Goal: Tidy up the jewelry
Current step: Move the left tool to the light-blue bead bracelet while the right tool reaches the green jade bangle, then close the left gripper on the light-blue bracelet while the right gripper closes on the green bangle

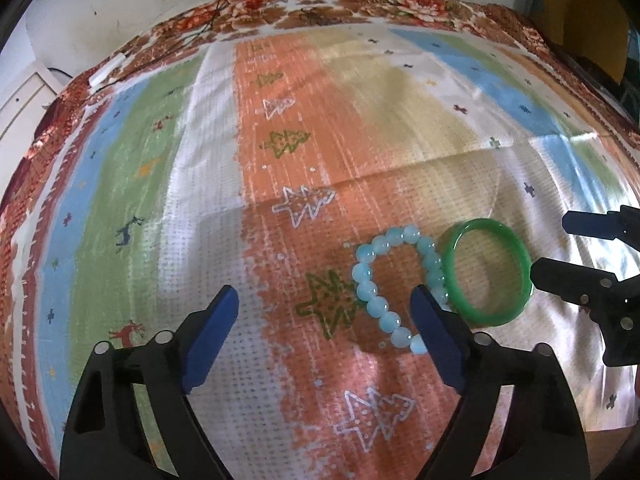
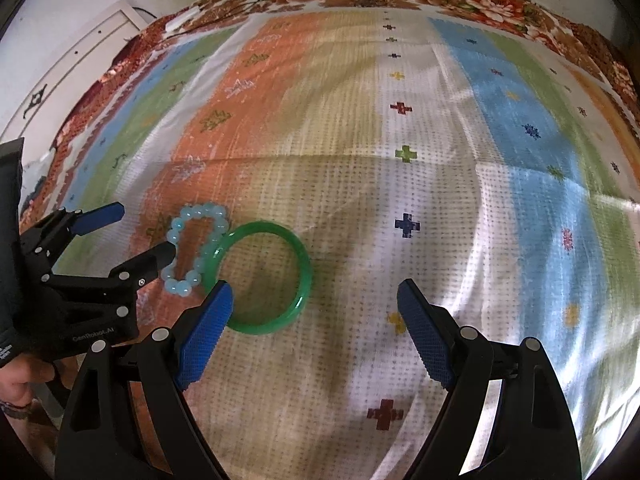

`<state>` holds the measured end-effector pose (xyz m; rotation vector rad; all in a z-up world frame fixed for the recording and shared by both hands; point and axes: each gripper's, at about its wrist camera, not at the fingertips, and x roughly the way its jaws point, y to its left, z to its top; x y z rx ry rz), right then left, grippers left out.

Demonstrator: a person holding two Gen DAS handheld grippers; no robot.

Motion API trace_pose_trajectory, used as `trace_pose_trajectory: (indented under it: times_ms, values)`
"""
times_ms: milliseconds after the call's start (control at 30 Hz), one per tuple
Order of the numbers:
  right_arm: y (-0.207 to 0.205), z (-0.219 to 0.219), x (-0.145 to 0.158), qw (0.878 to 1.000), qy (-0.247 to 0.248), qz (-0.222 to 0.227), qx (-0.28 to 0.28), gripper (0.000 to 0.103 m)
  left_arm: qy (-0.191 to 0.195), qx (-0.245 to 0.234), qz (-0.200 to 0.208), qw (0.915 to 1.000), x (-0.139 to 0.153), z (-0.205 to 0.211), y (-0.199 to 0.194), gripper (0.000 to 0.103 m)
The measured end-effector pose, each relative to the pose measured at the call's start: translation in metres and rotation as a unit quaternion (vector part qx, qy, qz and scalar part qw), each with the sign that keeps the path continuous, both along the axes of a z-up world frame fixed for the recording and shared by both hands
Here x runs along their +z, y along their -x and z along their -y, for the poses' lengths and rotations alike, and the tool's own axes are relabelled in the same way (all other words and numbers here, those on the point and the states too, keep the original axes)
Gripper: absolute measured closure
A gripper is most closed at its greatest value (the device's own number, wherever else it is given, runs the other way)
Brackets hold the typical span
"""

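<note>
A light-blue bead bracelet [image 1: 366,290] lies on the striped mat, touching a green bangle [image 1: 494,314] to its right. My left gripper [image 1: 324,296] hangs open over the mat; the bracelet sits between its fingers, close to the right one, which hides a few beads. In the right wrist view the green bangle [image 2: 306,268] lies partly between the fingers of my open right gripper [image 2: 314,288], whose left finger overlaps its near rim. The bead bracelet [image 2: 180,224] is to the left, with the left gripper [image 2: 145,230] around it. The right gripper [image 1: 549,246] shows at the left view's right edge.
The mat [image 1: 280,140] has coloured stripes with tree and cross motifs and lies on a floral cloth [image 1: 320,4]. Black cables [image 1: 216,12] run over the far edge by the wall. A white cabinet [image 2: 80,52] stands far left. A person's hand [image 2: 12,384] holds the left gripper.
</note>
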<state>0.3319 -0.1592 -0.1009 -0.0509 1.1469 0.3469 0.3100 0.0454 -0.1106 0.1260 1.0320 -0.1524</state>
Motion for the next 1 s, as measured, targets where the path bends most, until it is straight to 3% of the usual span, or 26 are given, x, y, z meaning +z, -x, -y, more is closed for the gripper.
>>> trace_pose_trajectory:
  times_ms: [67,133,333,400,533,600,633,667,1000]
  values:
    - [-0.003,0.001,-0.004,1.000,-0.008,-0.010,-0.003,0.020,0.013,-0.013,-0.004,0.9998,-0.001,0.001,-0.001,0.021]
    - [-0.007,0.004,-0.010,0.999,-0.020,-0.030,-0.010,0.031,0.009,-0.026,-0.003,0.9996,-0.002,0.005,-0.001,0.022]
    - [-0.010,0.002,-0.016,1.000,0.004,-0.026,-0.009,0.044,-0.009,-0.031,-0.015,0.9994,-0.013,0.008,-0.003,0.029]
    - [-0.010,0.003,-0.018,1.000,0.014,-0.026,-0.012,0.053,-0.010,-0.034,-0.014,0.9993,-0.012,0.007,-0.003,0.037]
    - [-0.012,0.007,-0.019,0.999,0.016,-0.024,-0.019,0.066,-0.007,-0.032,-0.018,0.9993,-0.013,0.002,-0.002,0.062]
    - [-0.013,0.011,-0.019,0.999,0.021,-0.023,-0.023,0.080,0.003,-0.040,-0.031,0.9987,-0.012,0.000,-0.003,0.076]
    - [-0.013,0.012,-0.019,0.999,0.028,-0.023,-0.019,0.088,0.004,-0.044,-0.037,0.9983,-0.012,-0.001,-0.003,0.089]
    - [-0.013,0.013,-0.020,0.999,0.026,-0.026,-0.016,0.095,0.004,-0.045,-0.041,0.9981,-0.012,-0.001,-0.004,0.092]
    - [-0.003,0.007,-0.012,0.998,0.059,-0.003,0.003,0.095,0.003,-0.038,-0.038,0.9986,0.003,-0.004,0.004,0.092]
